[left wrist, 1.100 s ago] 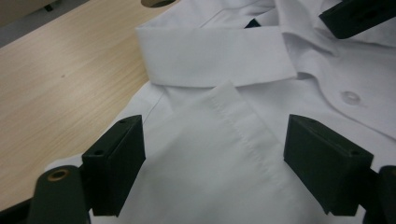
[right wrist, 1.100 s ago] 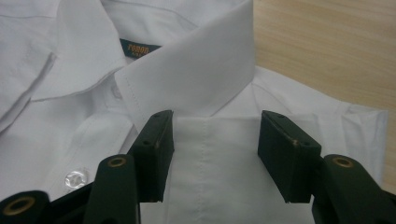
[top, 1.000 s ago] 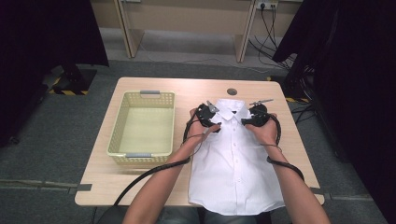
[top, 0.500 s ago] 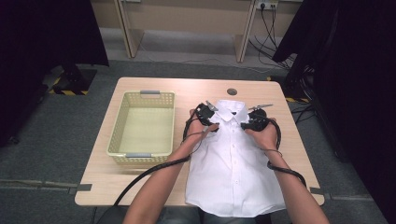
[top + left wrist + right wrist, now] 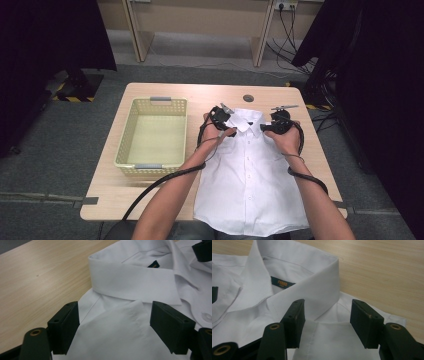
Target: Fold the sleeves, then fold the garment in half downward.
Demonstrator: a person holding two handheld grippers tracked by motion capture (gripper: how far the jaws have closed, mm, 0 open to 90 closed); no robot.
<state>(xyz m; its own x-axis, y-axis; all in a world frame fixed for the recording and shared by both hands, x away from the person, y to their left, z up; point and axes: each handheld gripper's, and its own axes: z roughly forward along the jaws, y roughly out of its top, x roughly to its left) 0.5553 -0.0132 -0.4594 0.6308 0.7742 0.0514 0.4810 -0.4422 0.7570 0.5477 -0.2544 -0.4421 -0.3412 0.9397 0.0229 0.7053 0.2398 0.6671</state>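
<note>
The white shirt point(image 5: 250, 175) lies flat, buttoned front up, on the counter point(image 5: 160, 200) toward its right half, collar point(image 5: 130, 281) near the far edge and hem hanging over the near edge. The left claw point(image 5: 113, 322) and right claw point(image 5: 325, 320) each straddle a shoulder beside the collar; both have just been opening, jaws apart, cloth between but not pinched. My guess is that closing now may catch only a thin top layer, so the fabric slips out on lifting, or one side grabs first and skews the shirt. The overhanging hem could drag the garment toward the near edge. The basket point(image 5: 152, 132) sits left, near enough to snag a sleeve
</note>
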